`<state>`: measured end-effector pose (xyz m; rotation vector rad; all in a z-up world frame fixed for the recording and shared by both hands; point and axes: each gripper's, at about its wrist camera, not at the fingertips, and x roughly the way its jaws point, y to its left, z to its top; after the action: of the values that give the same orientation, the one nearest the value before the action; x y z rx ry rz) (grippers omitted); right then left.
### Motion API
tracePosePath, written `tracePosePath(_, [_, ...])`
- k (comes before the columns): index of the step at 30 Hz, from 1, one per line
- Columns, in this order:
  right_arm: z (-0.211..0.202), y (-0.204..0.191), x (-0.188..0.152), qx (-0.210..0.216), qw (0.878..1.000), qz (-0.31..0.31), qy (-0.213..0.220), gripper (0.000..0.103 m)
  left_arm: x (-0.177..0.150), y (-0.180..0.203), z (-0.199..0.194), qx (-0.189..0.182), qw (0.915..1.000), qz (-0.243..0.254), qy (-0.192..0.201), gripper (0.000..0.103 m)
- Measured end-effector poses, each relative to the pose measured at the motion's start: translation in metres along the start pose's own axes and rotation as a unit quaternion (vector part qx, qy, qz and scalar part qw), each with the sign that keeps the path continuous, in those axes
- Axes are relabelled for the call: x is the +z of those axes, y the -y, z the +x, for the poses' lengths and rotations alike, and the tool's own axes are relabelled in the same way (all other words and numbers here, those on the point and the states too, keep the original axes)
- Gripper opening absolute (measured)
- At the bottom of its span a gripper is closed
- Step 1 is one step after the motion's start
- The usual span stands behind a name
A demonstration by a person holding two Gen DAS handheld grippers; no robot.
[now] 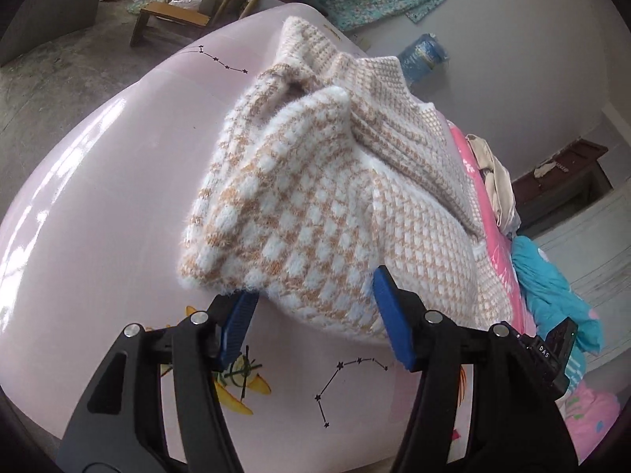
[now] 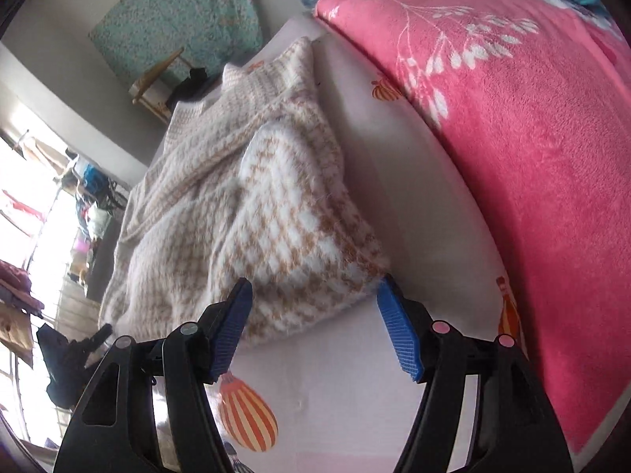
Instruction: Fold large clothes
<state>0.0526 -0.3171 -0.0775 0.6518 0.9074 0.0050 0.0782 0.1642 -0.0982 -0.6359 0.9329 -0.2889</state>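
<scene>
Sweater (image 1: pixel 315 197) lies bunched on the pink bed sheet (image 1: pixel 98 197), beside the pink blanket (image 2: pixel 512 138). Left tool (image 1: pixel 315 323) and right tool (image 2: pixel 315 323) both gape wide at its near edge, gripping nothing.

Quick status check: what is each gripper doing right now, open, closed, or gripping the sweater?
Left gripper: open, jaws spread at the edge of the houndstooth sweater, gripping nothing.
Right gripper: open, jaws either side of a sweater corner, not clamped.

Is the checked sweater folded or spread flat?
Partly folded: the sweater lies bunched, one fluffy layer doubled over the rest, on the pink sheet.
</scene>
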Motion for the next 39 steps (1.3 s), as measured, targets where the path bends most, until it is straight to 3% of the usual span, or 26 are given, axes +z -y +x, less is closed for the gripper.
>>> tracePosePath(3, [0.009, -0.001, 0.006, 0.009, 0.999, 0.019, 0.036, 0.064, 0.001, 0.009, 0.003, 0.029, 0.9992, 0.017, 0.023, 0.051])
tracePosePath(5, [0.013, -0.011, 0.008, -0.01, 0.998, 0.006, 0.058, 0.057, 0.002, 0.019, 0.008, 0.071, 0.9958, 0.047, 0.033, 0.037])
tracePosePath(6, [0.016, -0.016, 0.009, -0.028, 0.998, -0.003, 0.064, 0.044, 0.002, 0.023, 0.01, 0.085, 0.9938, 0.062, 0.038, 0.034])
tracePosePath(7, [0.018, -0.02, 0.01, -0.039, 0.997, -0.01, 0.065, 0.029, 0.002, 0.03, 0.009, 0.096, 0.9912, 0.078, 0.046, 0.022])
tracePosePath(8, [0.017, -0.023, 0.01, -0.04, 0.997, -0.016, 0.068, 0.024, 0.001, 0.038, 0.007, 0.109, 0.9874, 0.101, 0.056, 0.014])
tracePosePath(10, [0.008, -0.036, 0.01, -0.053, 0.994, -0.047, 0.085, 0.016, -0.002, 0.056, -0.003, 0.132, 0.9769, 0.148, 0.081, 0.01])
tracePosePath(13, [-0.019, -0.057, 0.009, -0.074, 0.985, -0.095, 0.123, 0.012, -0.011, 0.087, -0.025, 0.172, 0.9501, 0.227, 0.127, 0.008])
tracePosePath(15, [-0.039, -0.068, 0.009, -0.076, 0.98, -0.112, 0.145, 0.011, -0.015, 0.1, -0.041, 0.173, 0.9414, 0.25, 0.145, 0.008])
tracePosePath(20, [-0.079, -0.08, 0.008, -0.069, 0.973, -0.134, 0.177, 0.011, -0.009, 0.102, -0.076, 0.132, 0.9517, 0.237, 0.143, 0.007])
tracePosePath(24, [-0.106, -0.076, -0.001, -0.05, 0.975, -0.14, 0.167, 0.011, -0.014, 0.092, -0.099, 0.112, 0.9607, 0.229, 0.11, 0.008])
tracePosePath(26, [-0.101, -0.065, -0.007, -0.033, 0.983, -0.132, 0.124, 0.013, -0.017, 0.075, -0.096, 0.109, 0.9702, 0.204, 0.074, 0.015])
tracePosePath(29, [-0.07, -0.034, -0.012, -0.022, 0.995, -0.086, 0.035, 0.029, -0.021, 0.032, -0.077, 0.09, 0.9877, 0.128, -0.004, 0.021])
tracePosePath(30, [-0.058, -0.02, -0.014, -0.03, 0.998, -0.063, 0.0, 0.038, -0.023, 0.015, -0.07, 0.084, 0.9914, 0.096, -0.029, 0.021])
tracePosePath(32, [-0.044, 0.008, -0.016, -0.045, 0.998, -0.009, -0.05, 0.041, -0.025, -0.01, -0.066, 0.071, 0.9952, 0.048, -0.047, 0.023])
tracePosePath(34, [-0.048, 0.026, -0.015, -0.025, 0.998, 0.028, -0.056, 0.049, -0.023, -0.02, -0.075, 0.052, 0.9976, 0.023, -0.039, 0.025])
tracePosePath(35, [-0.054, 0.03, -0.013, -0.02, 0.998, 0.036, -0.048, 0.05, -0.02, -0.019, -0.082, 0.061, 0.9975, 0.029, -0.024, 0.03])
tracePosePath(39, [-0.083, 0.022, -0.005, -0.068, 0.998, 0.012, 0.011, 0.054, -0.009, -0.008, -0.108, 0.096, 0.9925, 0.068, 0.033, 0.033])
